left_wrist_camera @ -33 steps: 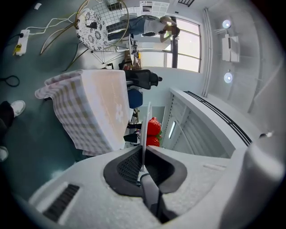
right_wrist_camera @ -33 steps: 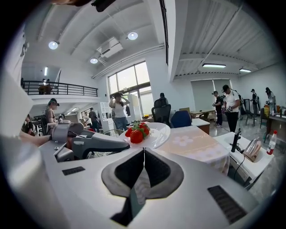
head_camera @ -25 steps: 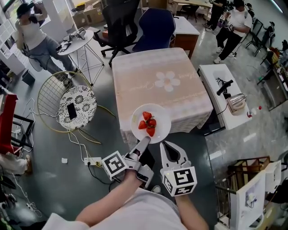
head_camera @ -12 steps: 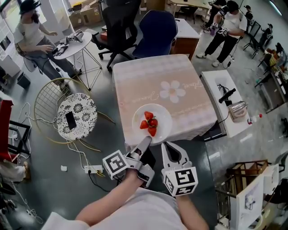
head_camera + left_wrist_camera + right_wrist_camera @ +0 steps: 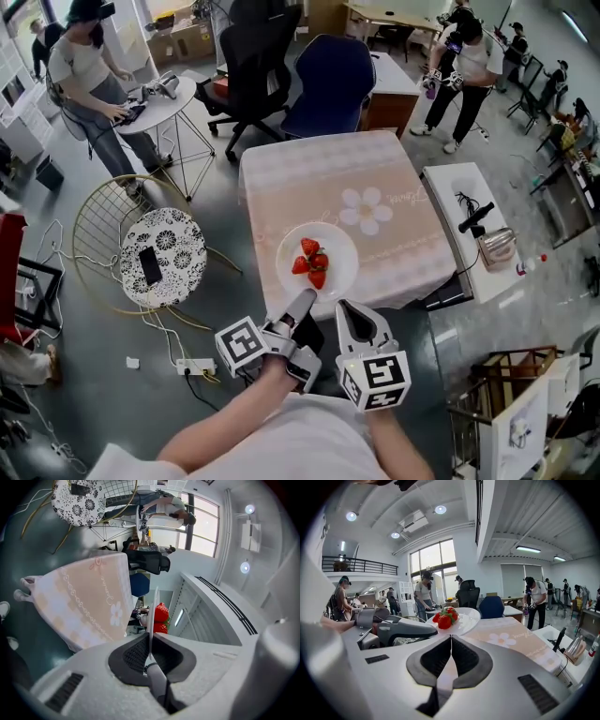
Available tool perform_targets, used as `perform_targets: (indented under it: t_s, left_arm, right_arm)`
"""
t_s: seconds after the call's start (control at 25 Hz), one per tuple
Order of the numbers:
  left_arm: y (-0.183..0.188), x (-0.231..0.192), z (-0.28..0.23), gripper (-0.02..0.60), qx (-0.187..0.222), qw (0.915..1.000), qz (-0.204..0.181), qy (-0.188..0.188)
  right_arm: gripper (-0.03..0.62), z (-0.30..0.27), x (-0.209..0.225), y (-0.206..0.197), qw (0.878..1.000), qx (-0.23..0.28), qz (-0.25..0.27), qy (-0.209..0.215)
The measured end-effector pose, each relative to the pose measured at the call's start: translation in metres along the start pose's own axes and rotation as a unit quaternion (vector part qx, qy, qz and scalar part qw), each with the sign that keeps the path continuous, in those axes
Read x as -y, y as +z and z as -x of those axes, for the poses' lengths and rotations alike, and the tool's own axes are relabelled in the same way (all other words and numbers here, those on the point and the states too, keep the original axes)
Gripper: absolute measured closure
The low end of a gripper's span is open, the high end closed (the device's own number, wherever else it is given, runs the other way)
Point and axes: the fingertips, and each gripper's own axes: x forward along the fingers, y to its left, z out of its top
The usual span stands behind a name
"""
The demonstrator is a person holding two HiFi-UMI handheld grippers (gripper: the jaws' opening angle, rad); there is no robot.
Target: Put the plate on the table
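**Plate held over the table's near edge**

The left gripper (image 5: 302,302) is clamped on the near rim of the plate (image 5: 339,274), its jaws almost together with the thin rim pinched between them. The plate carries strawberries (image 5: 312,262) and sits level above the near edge of the table (image 5: 319,178). The right gripper (image 5: 348,314) is just beside the left. Its jaws are pressed together on nothing, just short of the plate.

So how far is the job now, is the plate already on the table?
Done: the plate with strawberries is up at the near edge of the table. In hand: the left gripper is shut on the plate's rim and holds it in the air; the right gripper is shut and empty. Left: lower the plate onto the table and let go.
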Motion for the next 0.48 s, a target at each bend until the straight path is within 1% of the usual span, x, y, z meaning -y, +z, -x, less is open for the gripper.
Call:
perform_targets:
  t_s: [0.32,0.48]
  left_arm:
    - [0.001,-0.006,-0.016,0.563,-0.004,1.0,-0.002,0.007]
    - [0.007,-0.004,-0.033,0.563,0.001,1.0,-0.005,0.006]
  right_arm:
    - [0.589,-0.011,0.015,0.003,1.0,0.005,-0.005,0.0]
    - [0.589,-0.024,0.027,0.007,1.0,0.006,-0.005,0.011]
